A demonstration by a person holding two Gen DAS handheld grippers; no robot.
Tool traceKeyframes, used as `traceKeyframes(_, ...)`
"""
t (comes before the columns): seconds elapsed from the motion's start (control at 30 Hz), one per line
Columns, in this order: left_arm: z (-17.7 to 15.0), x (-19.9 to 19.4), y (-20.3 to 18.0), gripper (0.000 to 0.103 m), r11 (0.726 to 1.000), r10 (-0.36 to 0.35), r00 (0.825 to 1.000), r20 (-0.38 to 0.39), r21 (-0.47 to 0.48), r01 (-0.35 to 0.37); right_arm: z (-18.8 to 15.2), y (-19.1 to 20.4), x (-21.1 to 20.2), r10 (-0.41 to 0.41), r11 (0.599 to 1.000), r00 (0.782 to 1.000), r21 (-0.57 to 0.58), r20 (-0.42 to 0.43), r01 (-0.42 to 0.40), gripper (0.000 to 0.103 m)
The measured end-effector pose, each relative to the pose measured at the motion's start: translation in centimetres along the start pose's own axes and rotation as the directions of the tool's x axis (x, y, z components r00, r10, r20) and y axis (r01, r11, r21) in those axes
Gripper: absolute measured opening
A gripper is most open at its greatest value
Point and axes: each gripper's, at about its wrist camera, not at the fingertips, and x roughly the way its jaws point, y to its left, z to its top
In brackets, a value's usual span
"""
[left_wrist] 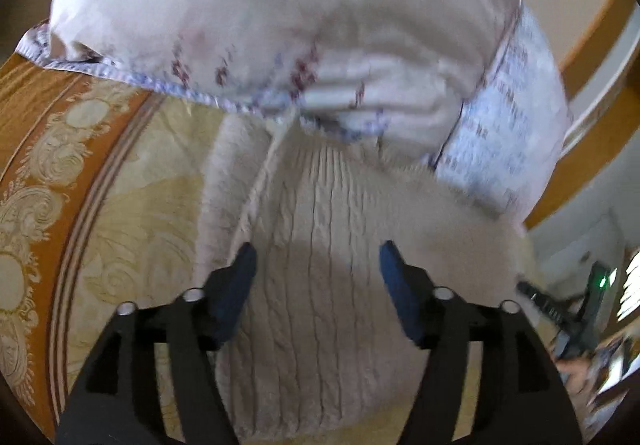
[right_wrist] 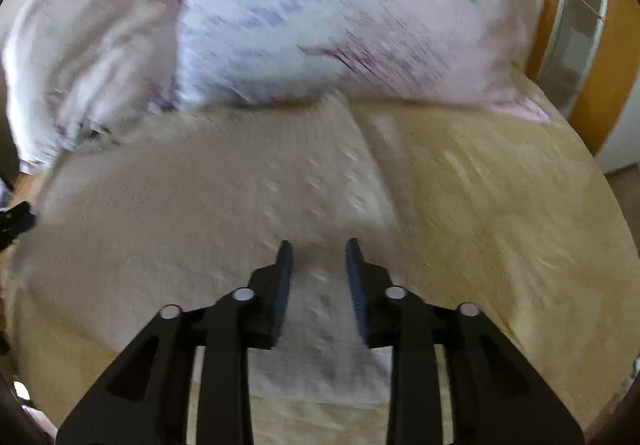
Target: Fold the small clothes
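Sweater (left_wrist: 320, 245) flat on the bed (left_wrist: 132, 181), directly under both grippers, cable ribs running away toward the pillow (left_wrist: 260, 25).
Left gripper (left_wrist: 318, 257) fingers wide, right gripper (right_wrist: 318, 253) fingers narrower; both empty, nothing pinched. Right sits nearer the garment's right edge; likely the next fold starts there.

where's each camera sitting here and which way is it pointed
Left wrist view: sits on the left tongs, looking forward and down at the cream sweater on the bedspread, with the pillow behind; both blue-padded fingers show, apart, nothing between them.
Right wrist view: sits on the right tongs, looking down at the same sweater and pillow; its fingers show, apart.
Shared: sweater, bedspread, pillow, and each catches a dark bit of the other tool at its edge.
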Motion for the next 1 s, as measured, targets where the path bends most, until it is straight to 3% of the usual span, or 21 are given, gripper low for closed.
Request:
traceKeyframes(0.07,0.8,-0.6,0.3,0.074,1.000,0.027,0.999,0.029,-0.010,-0.026,0.7,2.1,0.2,0.044,0.998,0.999,-0.041,0.016,-0.043,0.052)
traceKeyframes(0.33,1.9,0.8,2.9,0.075,0.993,0.014,1.000,-0.014,-0.114,-0.016,1.2,7.6,3.6,0.131,0.986,0.991,-0.097,-0.019,-0.133,0.052)
traceKeyframes(0.83,1.9,2.5,3.6,0.075,0.987,-0.011,0.999,-0.043,-0.163,0.004,1.0,10.1,5.4,0.002,0.983,1.000,-0.186,-0.001,-0.002,0.060)
traceKeyframes(0.87,1.9,2.6,3.6,0.074,0.986,-0.015,0.999,-0.041,-0.169,0.007,1.1,10.1,5.4,0.003,0.983,1.000,-0.185,0.000,-0.002,0.060)
traceKeyframes(1.0,1.9,3.0,3.6,0.052,0.980,-0.025,0.999,-0.046,-0.197,0.015,1.0,10.1,5.4,0.004,0.983,1.000,-0.186,0.004,-0.003,0.060)
